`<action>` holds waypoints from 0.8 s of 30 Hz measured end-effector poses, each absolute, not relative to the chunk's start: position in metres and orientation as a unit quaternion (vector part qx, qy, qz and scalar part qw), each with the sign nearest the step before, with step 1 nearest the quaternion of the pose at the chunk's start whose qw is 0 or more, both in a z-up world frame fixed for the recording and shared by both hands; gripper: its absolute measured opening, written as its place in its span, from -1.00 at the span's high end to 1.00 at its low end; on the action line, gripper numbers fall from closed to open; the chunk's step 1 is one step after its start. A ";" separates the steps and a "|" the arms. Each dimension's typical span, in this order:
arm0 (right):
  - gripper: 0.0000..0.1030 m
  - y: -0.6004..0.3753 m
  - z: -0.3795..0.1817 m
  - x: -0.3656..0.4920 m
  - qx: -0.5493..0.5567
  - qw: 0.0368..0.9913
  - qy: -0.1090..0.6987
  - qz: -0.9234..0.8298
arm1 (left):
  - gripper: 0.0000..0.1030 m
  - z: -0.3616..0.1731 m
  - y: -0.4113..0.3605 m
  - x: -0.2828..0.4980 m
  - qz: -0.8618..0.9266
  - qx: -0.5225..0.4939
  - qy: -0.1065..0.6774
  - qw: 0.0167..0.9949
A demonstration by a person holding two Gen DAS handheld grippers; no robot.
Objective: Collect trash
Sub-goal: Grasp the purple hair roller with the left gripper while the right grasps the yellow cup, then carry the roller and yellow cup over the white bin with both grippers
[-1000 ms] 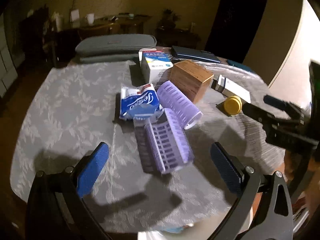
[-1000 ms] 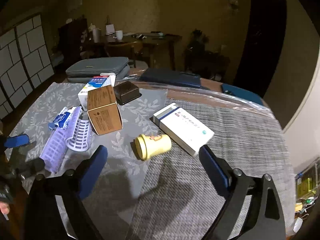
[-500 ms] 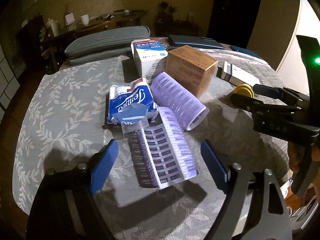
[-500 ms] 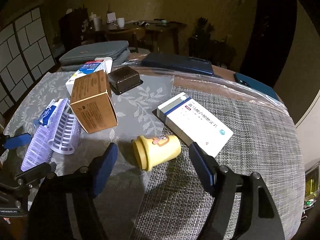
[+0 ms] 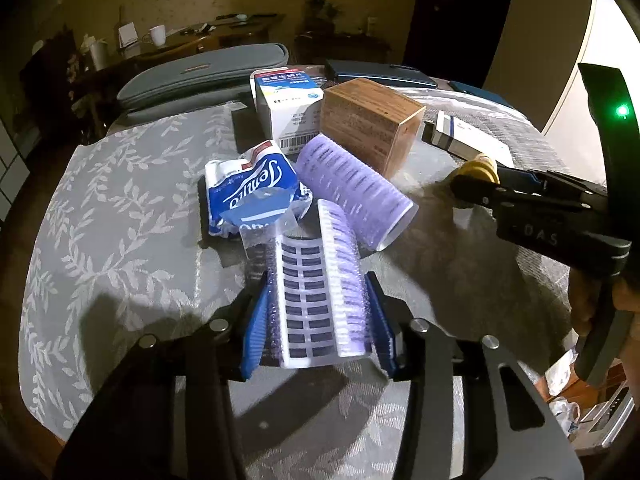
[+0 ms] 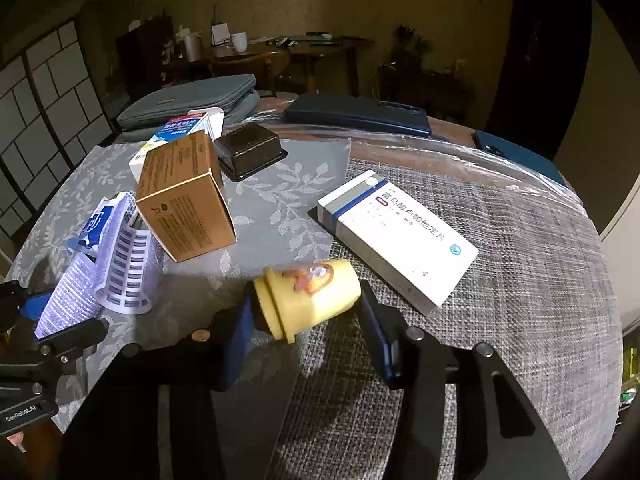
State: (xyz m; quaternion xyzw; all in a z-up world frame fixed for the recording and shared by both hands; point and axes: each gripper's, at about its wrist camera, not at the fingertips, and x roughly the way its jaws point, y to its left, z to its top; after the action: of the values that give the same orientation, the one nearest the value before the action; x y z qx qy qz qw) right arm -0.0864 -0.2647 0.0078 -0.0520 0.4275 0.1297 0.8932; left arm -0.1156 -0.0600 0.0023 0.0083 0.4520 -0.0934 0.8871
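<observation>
My left gripper point(image 5: 318, 320) is shut on a purple hair roller point(image 5: 320, 280) lying on the table, its blue pads pressed on both sides. A second purple roller point(image 5: 354, 192) and a blue tissue pack point(image 5: 252, 196) lie just beyond. My right gripper point(image 6: 308, 328) has closed around a small yellow cup point(image 6: 308, 296) lying on its side; both pads touch it. The right gripper also shows in the left wrist view point(image 5: 476, 186) at the right.
A brown box point(image 6: 184, 196), a white-blue box point(image 5: 286, 108), a white medicine box point(image 6: 396, 236) and a dark tray point(image 6: 248, 150) sit on the table. Grey pouch point(image 5: 204, 76) and dark cases at the far edge. A trash bin point(image 5: 580, 412) below right.
Both grippers moved forward and closed: the left onto the near purple roller, the right onto the yellow cup.
</observation>
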 end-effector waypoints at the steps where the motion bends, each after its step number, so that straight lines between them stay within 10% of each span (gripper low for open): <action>1: 0.05 -0.265 0.009 -0.088 -0.052 0.894 0.426 0.129 | 0.11 0.003 -0.060 -0.117 -0.093 0.010 0.451 0.888; 24: 0.17 -0.273 0.018 -0.131 -0.012 0.891 0.434 0.132 | 0.12 0.012 -0.044 -0.138 -0.107 -0.002 0.445 0.889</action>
State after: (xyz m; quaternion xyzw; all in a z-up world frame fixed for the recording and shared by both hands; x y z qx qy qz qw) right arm -0.1306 -0.2730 0.0184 -0.0116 0.4344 0.1320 0.8909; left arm -0.1384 -0.0441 0.0116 -0.0024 0.4449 -0.1070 0.8891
